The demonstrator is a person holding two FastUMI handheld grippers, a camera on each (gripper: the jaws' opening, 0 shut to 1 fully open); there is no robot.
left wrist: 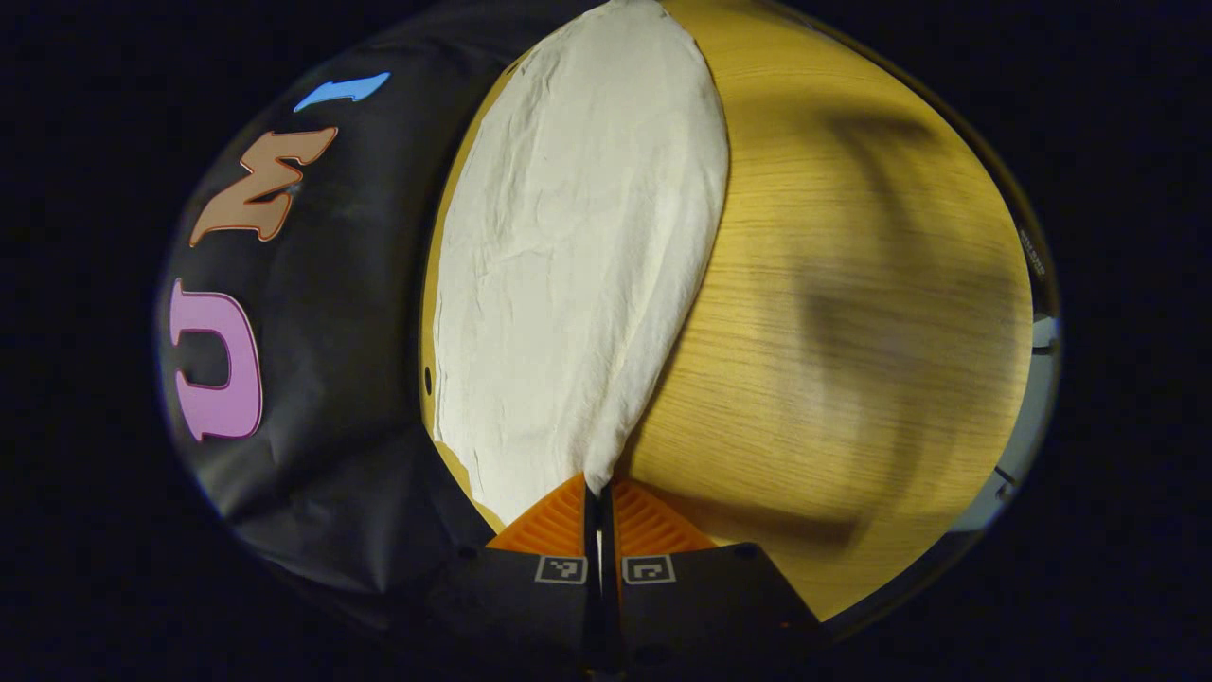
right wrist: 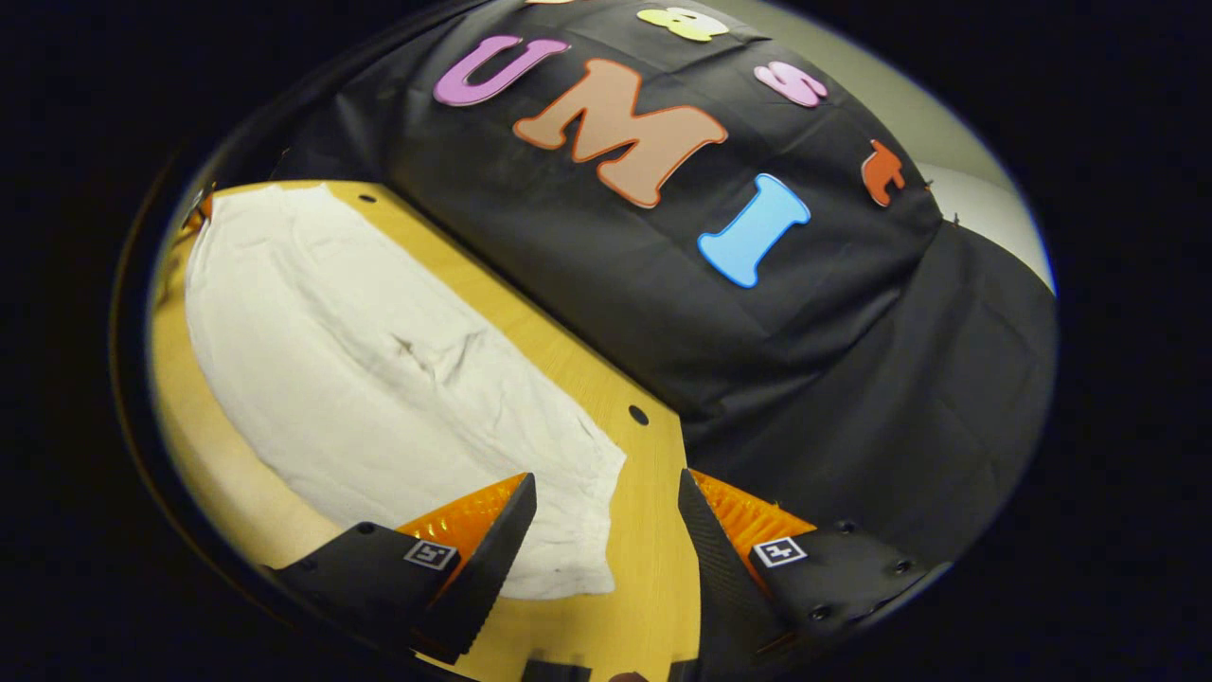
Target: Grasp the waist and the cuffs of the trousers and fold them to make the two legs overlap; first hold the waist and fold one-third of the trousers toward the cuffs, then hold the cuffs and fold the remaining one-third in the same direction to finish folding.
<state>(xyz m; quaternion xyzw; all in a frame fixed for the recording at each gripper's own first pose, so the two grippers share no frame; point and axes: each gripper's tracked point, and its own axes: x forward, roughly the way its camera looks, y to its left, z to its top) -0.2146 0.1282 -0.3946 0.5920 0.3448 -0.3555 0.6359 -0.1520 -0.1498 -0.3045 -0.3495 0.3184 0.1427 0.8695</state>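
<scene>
In the left gripper view, the left gripper (left wrist: 598, 493) sits low at the bottom with its two ribbed fingers (left wrist: 559, 519) pressed together, clenched on a corner of the white trousers (left wrist: 578, 265). The cloth runs up and away from the pinch as a long, rounded strip of soft, faintly creased fabric, lying flat on the wooden table (left wrist: 852, 313). The table's top is pale and finely grained, with blurred shadows across it to the right of the cloth. A small round hole (left wrist: 428, 381) marks the board near its edge, next to the black cloth wall (left wrist: 331, 379), which hangs in loose wrinkles.

In the right gripper view, the right gripper (right wrist: 606, 493) hovers with its jaws released and wide apart. One finger (right wrist: 483, 530) overlaps the near end of the trousers (right wrist: 379, 379), the other is out over the edge of the table (right wrist: 653, 559). Here the trousers stretch diagonally away across the board, matte and rumpled, with a small puckered fold near the middle and a squared-off near end. Two round holes (right wrist: 638, 415) show in the bare wood along the edge beside the wall (right wrist: 805, 398).
</scene>
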